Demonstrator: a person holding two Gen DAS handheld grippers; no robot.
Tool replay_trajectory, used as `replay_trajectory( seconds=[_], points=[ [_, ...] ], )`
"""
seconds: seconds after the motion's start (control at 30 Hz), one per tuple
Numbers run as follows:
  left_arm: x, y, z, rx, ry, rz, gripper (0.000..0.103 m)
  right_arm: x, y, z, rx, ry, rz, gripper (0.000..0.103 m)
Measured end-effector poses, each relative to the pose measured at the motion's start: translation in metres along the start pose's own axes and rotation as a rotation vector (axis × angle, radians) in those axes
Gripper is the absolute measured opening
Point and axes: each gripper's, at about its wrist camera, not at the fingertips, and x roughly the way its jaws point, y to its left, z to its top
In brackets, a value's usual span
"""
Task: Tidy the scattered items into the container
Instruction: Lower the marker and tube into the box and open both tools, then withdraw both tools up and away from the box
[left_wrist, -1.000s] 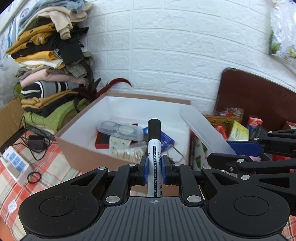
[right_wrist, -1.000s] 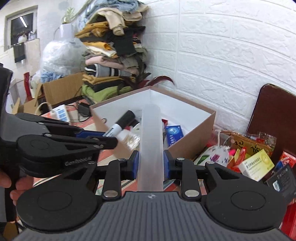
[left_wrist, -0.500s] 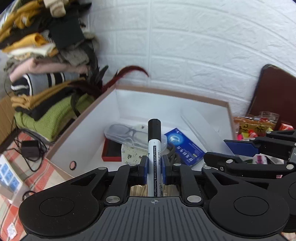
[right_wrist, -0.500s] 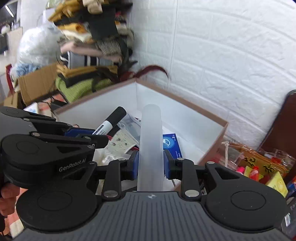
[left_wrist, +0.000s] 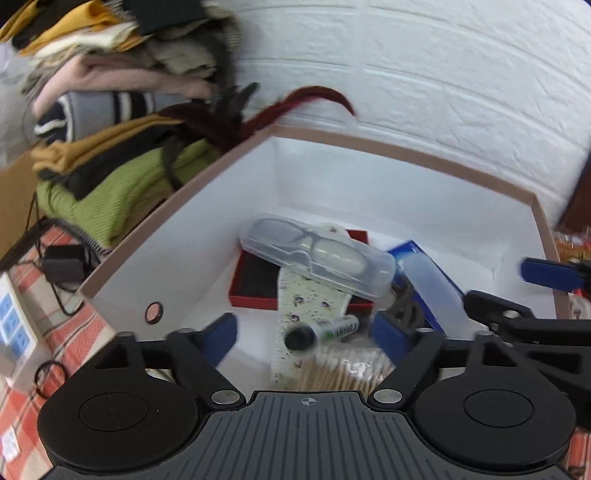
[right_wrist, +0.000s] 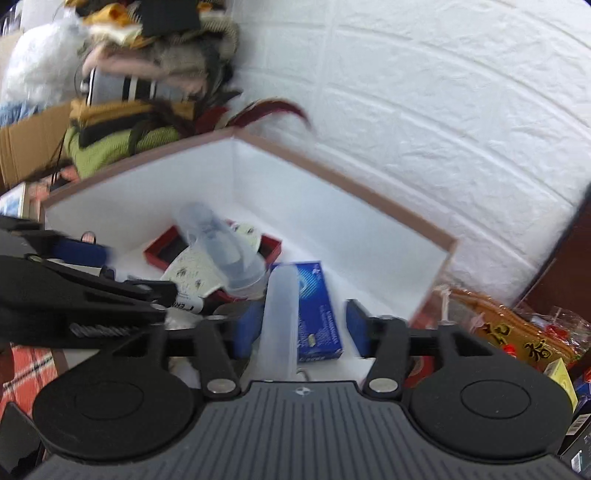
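A white brick wall backs the box (left_wrist: 406, 162), which sits against a clothes pile (left_wrist: 122, 155). Half a second ago both grippers clamped their loads; now the left gripper (left_wrist: 304, 332) is opening and the marker (left_wrist: 321, 328) lies loose inside the box. The right gripper (right_wrist: 299, 325) is opening around the clear tube (right_wrist: 279, 317), pads off it. A glasses case (left_wrist: 317, 258) crowds the box floor
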Motion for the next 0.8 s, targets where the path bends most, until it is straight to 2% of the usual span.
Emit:
replay_trajectory(
  seconds=[0.07,0.1,0.17,0.33,0.5,0.67,0.8],
  points=[
    [-0.007,0.005,-0.001,-0.030,-0.016,-0.033,0.093,-0.009,-0.006,0.000,0.030,-0.028,0.020,0.075],
    [-0.012,0.004,-0.001,-0.033,-0.022,-0.031,0.093,-0.014,-0.008,0.000,0.043,-0.041,0.028,0.077],
    [-0.020,0.002,-0.003,-0.032,-0.035,-0.023,0.098,-0.024,-0.010,-0.002,0.060,-0.067,0.042,0.088],
    [-0.046,-0.006,-0.014,0.003,-0.077,-0.006,0.100,-0.053,-0.012,-0.009,0.079,-0.111,0.064,0.099],
    [-0.082,-0.013,-0.033,0.038,-0.130,0.044,0.103,-0.082,-0.011,-0.021,0.076,-0.110,0.051,0.102],
    [-0.120,-0.016,-0.056,0.041,-0.143,0.035,0.103,-0.114,-0.003,-0.043,0.043,-0.079,0.064,0.102],
    [-0.147,-0.020,-0.074,0.021,-0.153,0.056,0.103,-0.141,0.004,-0.058,0.039,-0.068,0.075,0.102]
  ],
)
